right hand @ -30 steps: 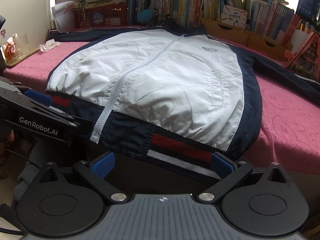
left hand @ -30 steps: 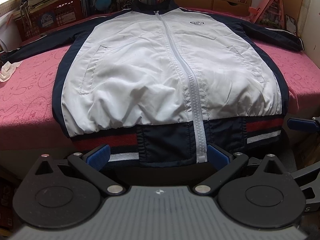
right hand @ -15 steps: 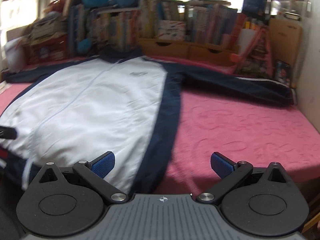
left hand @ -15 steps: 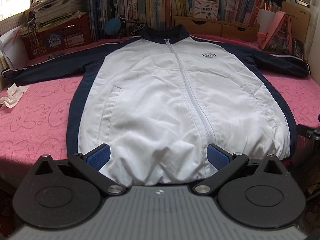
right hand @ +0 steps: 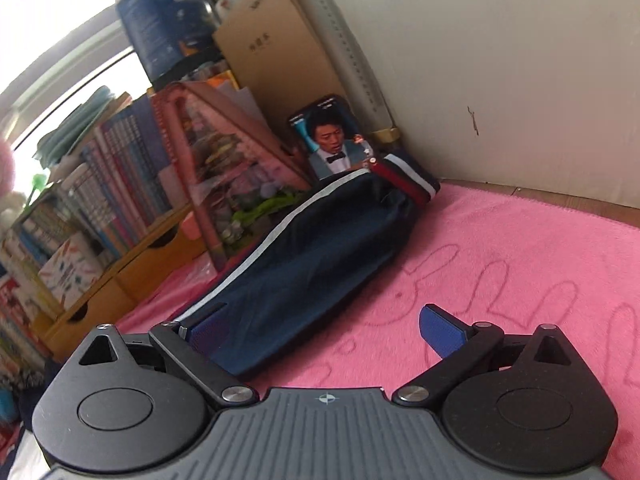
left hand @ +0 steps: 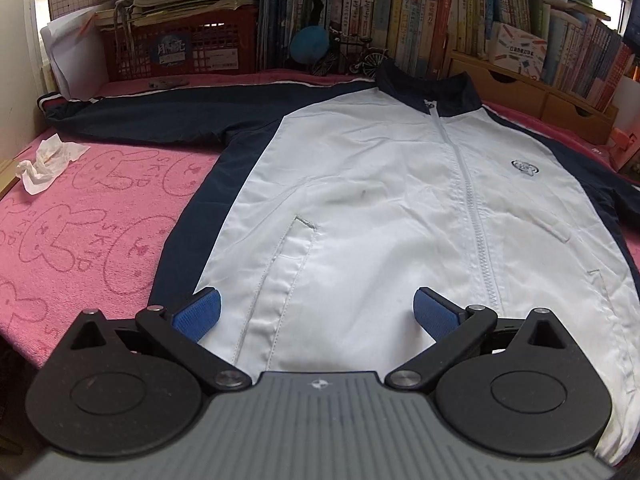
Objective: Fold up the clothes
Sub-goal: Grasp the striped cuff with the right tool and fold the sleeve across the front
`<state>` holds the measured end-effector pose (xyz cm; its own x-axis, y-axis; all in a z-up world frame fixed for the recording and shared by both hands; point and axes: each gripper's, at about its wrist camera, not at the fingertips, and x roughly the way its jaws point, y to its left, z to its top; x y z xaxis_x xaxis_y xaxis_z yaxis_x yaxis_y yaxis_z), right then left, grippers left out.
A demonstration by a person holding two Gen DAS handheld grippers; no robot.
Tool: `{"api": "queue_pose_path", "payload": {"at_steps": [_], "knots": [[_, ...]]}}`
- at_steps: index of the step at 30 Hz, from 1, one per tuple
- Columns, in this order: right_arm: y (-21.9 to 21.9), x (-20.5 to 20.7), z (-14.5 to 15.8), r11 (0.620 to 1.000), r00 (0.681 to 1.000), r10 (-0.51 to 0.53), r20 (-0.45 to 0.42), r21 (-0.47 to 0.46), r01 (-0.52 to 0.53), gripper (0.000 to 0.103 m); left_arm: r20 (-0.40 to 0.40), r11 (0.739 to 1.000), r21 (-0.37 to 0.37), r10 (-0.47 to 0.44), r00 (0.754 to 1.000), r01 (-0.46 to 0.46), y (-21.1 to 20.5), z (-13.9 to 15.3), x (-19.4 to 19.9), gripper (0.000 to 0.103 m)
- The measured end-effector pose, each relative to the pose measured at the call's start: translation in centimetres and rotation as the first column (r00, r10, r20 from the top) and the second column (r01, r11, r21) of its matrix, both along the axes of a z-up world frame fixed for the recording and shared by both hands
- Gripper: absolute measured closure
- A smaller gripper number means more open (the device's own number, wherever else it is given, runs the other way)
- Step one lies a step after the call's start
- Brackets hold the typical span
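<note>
Jacket (left hand: 372, 216) showing white front, navy sleeves; cuff (right hand: 404, 178) striping red, white, navy. Beneath jacket, blanket (left hand: 80, 216) showing pink, bunny outlines. Pads (left hand: 198, 312) showing blue.

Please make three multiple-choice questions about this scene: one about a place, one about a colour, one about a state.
1. Where does the crumpled tissue lie?
A. on the pink blanket beside the jacket
B. on the jacket
C. in the red crate

2. What colour is the jacket's front panel?
A. red
B. white
C. green

3. How is the jacket's zipper?
A. fully open
B. half open
C. closed to the collar

Answers: 1 A, it rests on the blanket, apart from the sleeve. 2 B, white between navy sides. 3 C, both halves meet up to the collar.
</note>
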<state>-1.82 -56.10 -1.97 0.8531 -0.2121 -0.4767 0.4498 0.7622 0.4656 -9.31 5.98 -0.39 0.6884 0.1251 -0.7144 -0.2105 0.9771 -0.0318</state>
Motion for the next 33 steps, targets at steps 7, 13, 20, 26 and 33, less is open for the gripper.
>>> {"api": "queue_pose_path", "payload": {"at_steps": [7,13,20,26,33], "knots": [[-4.8,6.2,-2.1,0.995,0.995,-0.091,-0.026,0.029,0.092,0.009,0.0,0.998,0.059,-0.028,1.0,0.028,-0.6,-1.4,0.7,0.0],[-5.9,10.0,-2.0,0.993,0.992,-0.105,-0.076,-0.059,0.101,0.015,0.073,0.997,0.061,-0.056,0.996,0.052,-0.3,-1.9,0.1,0.0],[-6.9,10.2,-1.2,0.994,0.993,-0.11,-0.051,-0.021,0.11,0.08,0.101,0.997,0.065,-0.056,0.993,0.05,-0.3,-2.2,0.3,0.0],[-1.3,7.4,3.6,0.992,0.994,0.052,0.098,-0.122,-0.04,0.088,0.135,0.996,0.07,-0.065,0.989,0.056,-0.2,-2.6,0.2,0.0],[14.9,8.8,9.3,0.871,0.852,0.487,0.19,-0.174,-0.459,0.088,0.178,0.995,0.076,-0.079,0.981,0.066,-0.2,-3.0,-0.1,0.0]]}}
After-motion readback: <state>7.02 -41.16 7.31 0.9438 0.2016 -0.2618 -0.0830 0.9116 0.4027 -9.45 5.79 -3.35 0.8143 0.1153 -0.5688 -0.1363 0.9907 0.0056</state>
